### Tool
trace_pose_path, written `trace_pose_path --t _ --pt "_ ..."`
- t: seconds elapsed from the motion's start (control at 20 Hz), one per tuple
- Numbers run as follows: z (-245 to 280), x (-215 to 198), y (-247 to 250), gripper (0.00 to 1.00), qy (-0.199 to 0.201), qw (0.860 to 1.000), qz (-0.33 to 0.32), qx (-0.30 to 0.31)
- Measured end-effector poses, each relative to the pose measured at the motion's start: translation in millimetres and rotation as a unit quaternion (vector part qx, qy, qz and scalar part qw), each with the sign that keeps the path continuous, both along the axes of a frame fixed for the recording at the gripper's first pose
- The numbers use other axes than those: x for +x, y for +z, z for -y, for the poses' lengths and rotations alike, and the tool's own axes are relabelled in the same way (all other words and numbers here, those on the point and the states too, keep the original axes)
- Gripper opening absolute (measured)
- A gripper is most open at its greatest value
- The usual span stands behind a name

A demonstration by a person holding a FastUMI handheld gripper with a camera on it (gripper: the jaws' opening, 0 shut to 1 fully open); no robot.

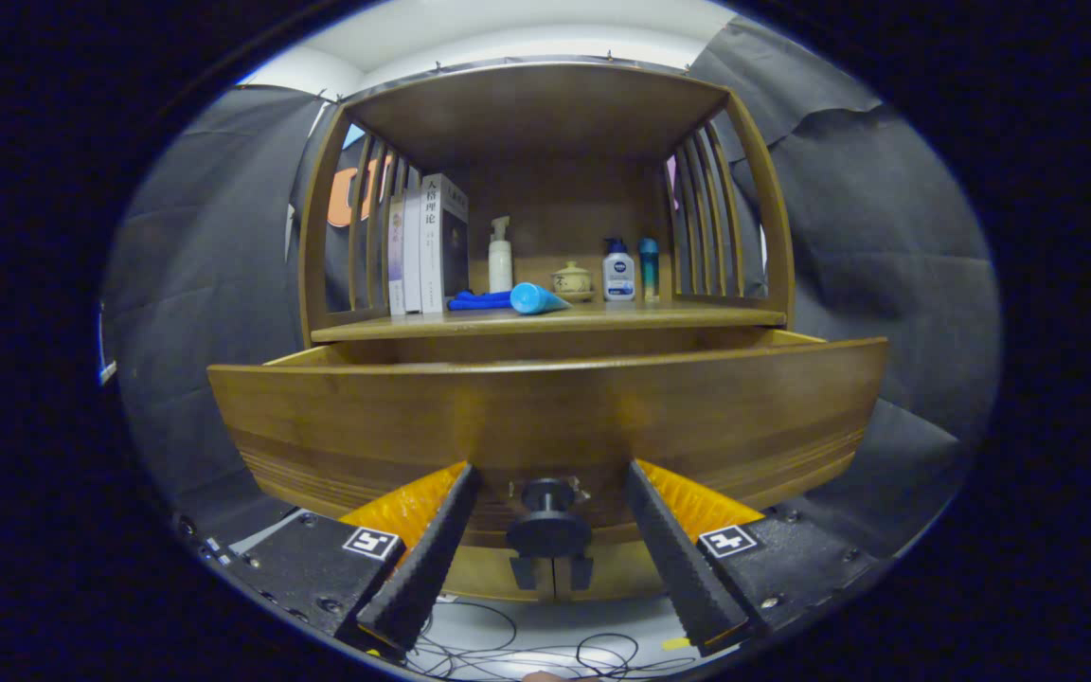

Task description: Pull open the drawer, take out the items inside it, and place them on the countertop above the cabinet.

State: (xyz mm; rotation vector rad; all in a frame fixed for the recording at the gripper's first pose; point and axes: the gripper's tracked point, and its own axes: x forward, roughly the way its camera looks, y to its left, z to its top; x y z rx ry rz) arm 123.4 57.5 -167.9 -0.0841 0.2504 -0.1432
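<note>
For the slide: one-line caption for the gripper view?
Open gripper straddles the knob of the pulled-out drawer; blue tube and bottles on the countertop.

Brown wooden drawer, black knob, blue tube

Glossy wooden drawer, matt dark knob, smooth wooden countertop

Brown wooden bench atop the cabinet, slatted sides. On it: upright books, folded blue cloth, blue tube lying flat, white pump bottle, small lidded ceramic jar, white blue-capped lotion bottle, slim teal bottle.
</note>
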Motion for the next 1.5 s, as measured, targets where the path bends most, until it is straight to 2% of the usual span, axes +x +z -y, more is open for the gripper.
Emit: trace_pose_path --t 1.0,1.25,1.5 --pt "12 106 0 1.00 -0.011 0.999 -0.037 -0.021" --pt "15 122 -2 1.00 -0.014 0.999 -0.041 -0.022" --pt "11 119 -1 1.00 -0.007 0.998 -0.056 -0.030"
